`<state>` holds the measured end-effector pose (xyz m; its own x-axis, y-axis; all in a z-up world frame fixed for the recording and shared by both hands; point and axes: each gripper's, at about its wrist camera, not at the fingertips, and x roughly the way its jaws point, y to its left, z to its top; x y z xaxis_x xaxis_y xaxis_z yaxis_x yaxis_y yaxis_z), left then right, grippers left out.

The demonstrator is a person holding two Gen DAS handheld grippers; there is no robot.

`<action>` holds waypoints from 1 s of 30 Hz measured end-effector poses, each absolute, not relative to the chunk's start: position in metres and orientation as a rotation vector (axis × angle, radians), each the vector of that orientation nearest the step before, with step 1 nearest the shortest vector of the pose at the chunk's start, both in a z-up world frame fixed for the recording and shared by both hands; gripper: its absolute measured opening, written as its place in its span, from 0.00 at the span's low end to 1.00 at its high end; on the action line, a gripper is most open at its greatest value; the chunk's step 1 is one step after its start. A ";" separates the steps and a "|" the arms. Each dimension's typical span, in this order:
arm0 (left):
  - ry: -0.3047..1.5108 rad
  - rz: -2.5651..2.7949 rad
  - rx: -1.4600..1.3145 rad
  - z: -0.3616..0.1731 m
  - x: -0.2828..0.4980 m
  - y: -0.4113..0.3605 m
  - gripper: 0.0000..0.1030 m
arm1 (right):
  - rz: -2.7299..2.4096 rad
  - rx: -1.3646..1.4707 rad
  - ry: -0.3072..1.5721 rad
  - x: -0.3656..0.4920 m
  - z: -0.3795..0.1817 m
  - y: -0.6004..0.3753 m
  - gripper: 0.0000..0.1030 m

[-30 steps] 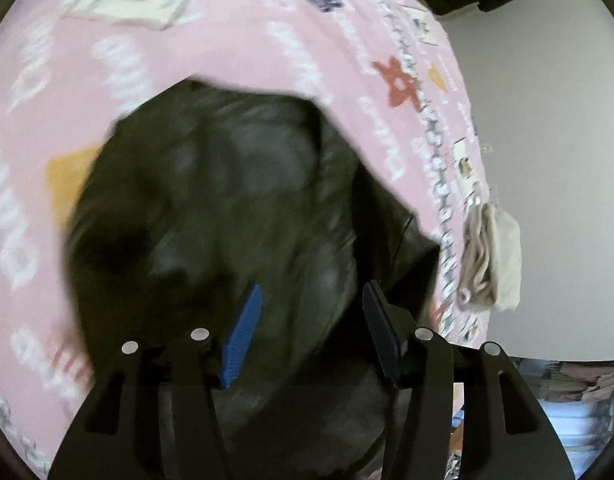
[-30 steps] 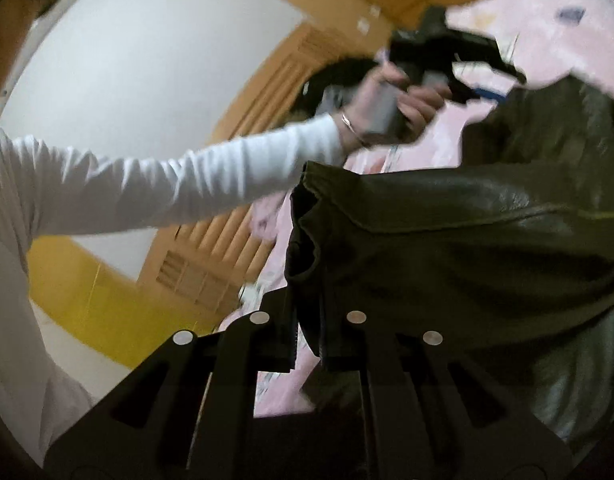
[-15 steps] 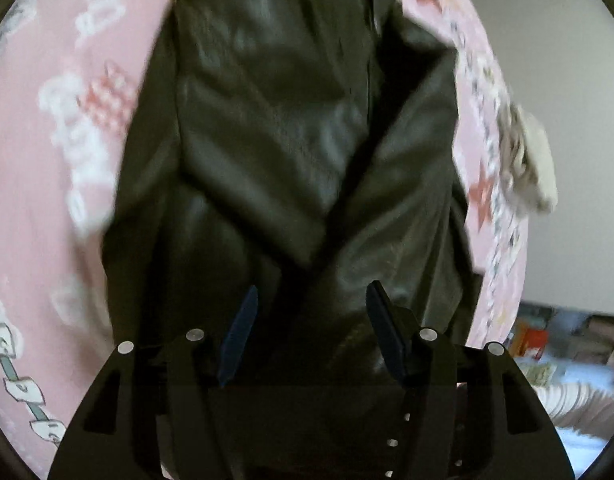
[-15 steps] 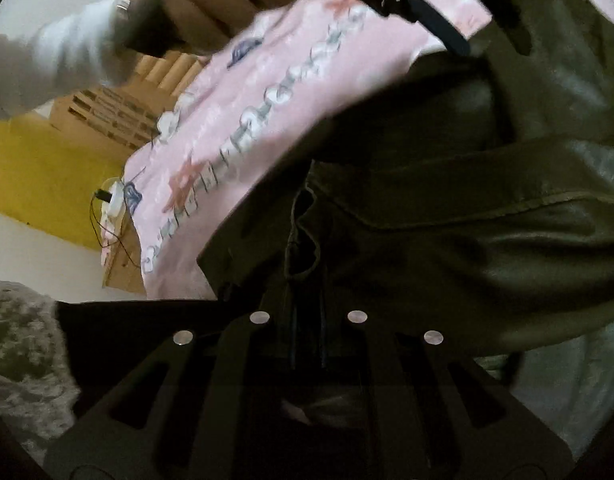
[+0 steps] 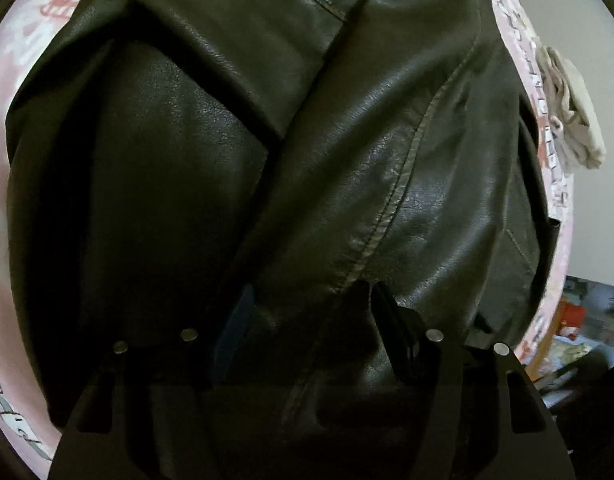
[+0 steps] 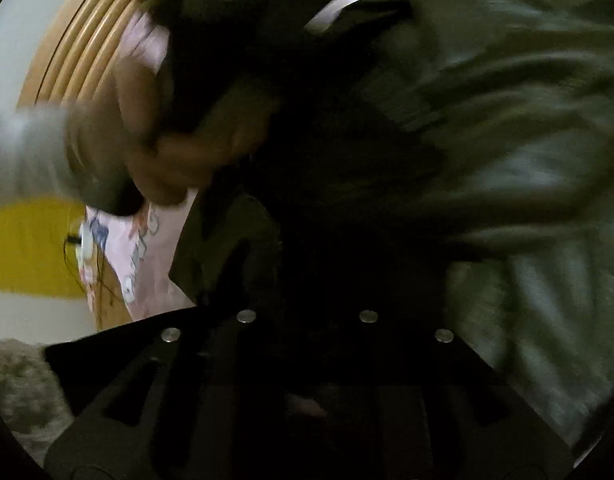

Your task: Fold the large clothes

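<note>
A dark leather jacket (image 5: 347, 140) lies spread on a pink printed bedsheet (image 5: 11, 80) and fills the left wrist view. My left gripper (image 5: 311, 312) hangs low over it. Its jaws are opening, and a stitched fold of leather sits between the blue pad (image 5: 237, 320) and the black finger without being pinched. In the right wrist view the jacket (image 6: 507, 120) is blurred and dark. My right gripper (image 6: 307, 280) is sunk in shadow at the jacket's edge with its jaws opening. Whether leather is still between them is hidden.
A person's hand (image 6: 167, 152) in a white sleeve (image 6: 23, 152) holds the left gripper over the sheet (image 6: 147, 272). A beige cloth (image 5: 571, 120) lies at the bed's right edge, with floor clutter (image 5: 579, 320) beyond. A wooden headboard (image 6: 79, 40) and yellow wall (image 6: 27, 248) stand behind.
The left gripper has dropped close onto the jacket, which now fills its view. The right gripper has tipped downward toward the bed, still at the jacket's edge; its view has gone dark and blurred.
</note>
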<state>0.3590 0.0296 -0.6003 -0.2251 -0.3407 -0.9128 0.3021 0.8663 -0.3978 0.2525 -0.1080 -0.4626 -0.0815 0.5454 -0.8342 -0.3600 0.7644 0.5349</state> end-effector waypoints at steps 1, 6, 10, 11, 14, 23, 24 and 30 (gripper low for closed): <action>1.690 -0.589 -0.027 -0.599 0.358 0.025 0.60 | 0.712 0.203 1.460 0.269 -0.446 -0.135 0.17; 1.657 -0.526 -0.012 -0.591 0.346 0.020 0.60 | 0.432 0.226 1.222 0.384 -0.383 -0.237 0.50; 1.659 -0.480 -0.015 -0.589 0.332 0.019 0.63 | 0.186 0.196 1.148 0.521 -0.377 -0.277 0.50; 1.659 -0.471 -0.007 -0.589 0.329 0.018 0.64 | 0.093 0.185 1.213 0.563 -0.392 -0.280 0.50; 1.643 -0.455 0.021 -0.589 0.321 0.014 0.69 | 0.010 0.231 1.443 0.645 -0.450 -0.278 0.51; 1.605 -0.418 0.104 -0.596 0.307 -0.012 0.77 | -0.037 -0.292 1.691 0.672 -0.525 -0.207 0.52; 1.603 -0.417 0.113 -0.597 0.308 -0.018 0.78 | -0.039 -0.340 1.688 0.671 -0.528 -0.206 0.46; 1.584 -0.423 0.132 -0.595 0.297 -0.034 0.78 | -0.194 -0.160 1.592 0.683 -0.521 -0.251 0.21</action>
<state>0.2974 -0.0338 -0.5953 -0.0668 -0.1740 -0.9825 0.3396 0.9219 -0.1863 0.6832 -0.2512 -0.5209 -0.0311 -0.2224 -0.9745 0.0181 0.9746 -0.2231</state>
